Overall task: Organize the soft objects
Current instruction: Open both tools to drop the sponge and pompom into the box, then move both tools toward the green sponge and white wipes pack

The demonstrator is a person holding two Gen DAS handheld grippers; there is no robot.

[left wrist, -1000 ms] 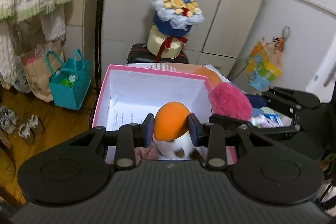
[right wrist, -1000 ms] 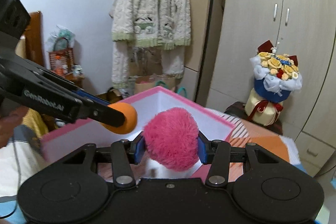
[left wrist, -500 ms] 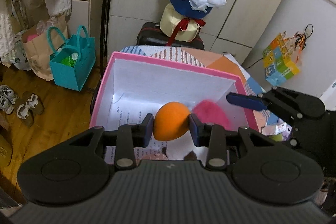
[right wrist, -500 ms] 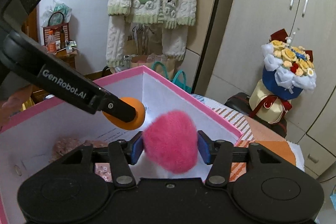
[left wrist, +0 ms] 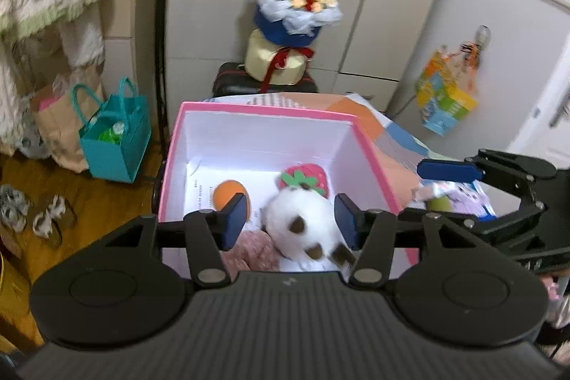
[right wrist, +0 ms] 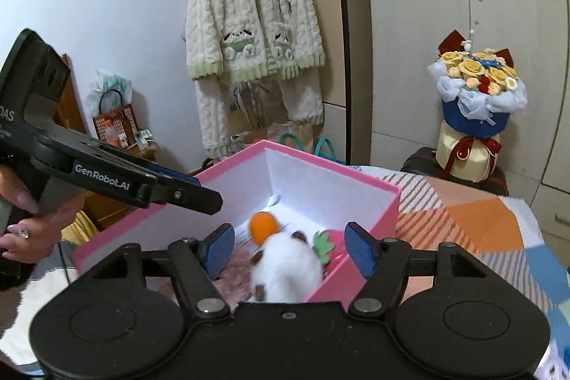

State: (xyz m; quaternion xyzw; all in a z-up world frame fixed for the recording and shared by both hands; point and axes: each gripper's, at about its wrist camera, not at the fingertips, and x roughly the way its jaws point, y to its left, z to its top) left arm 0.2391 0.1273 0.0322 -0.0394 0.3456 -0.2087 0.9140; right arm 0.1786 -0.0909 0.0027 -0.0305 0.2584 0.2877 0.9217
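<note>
Both claws hang above the pink box point(left wrist: 370, 155) with jaws parted and nothing between the pads: the left claw point(left wrist: 290, 219) and the right claw point(right wrist: 290, 250) have just been opening. A second ago the left gripped the orange ball point(left wrist: 229, 194) and the right the pink strawberry plush point(left wrist: 306, 178); both now lie inside the box beside a white plush point(left wrist: 302, 227). The left claw's arm reads "GenRobot.AI" in the right wrist view.

Cream knit cardigan point(right wrist: 249, 24) hangs on wall; flower bouquet point(left wrist: 294, 20) stands before wardrobe point(right wrist: 463, 6); teal bag point(left wrist: 115, 138) on floor.
</note>
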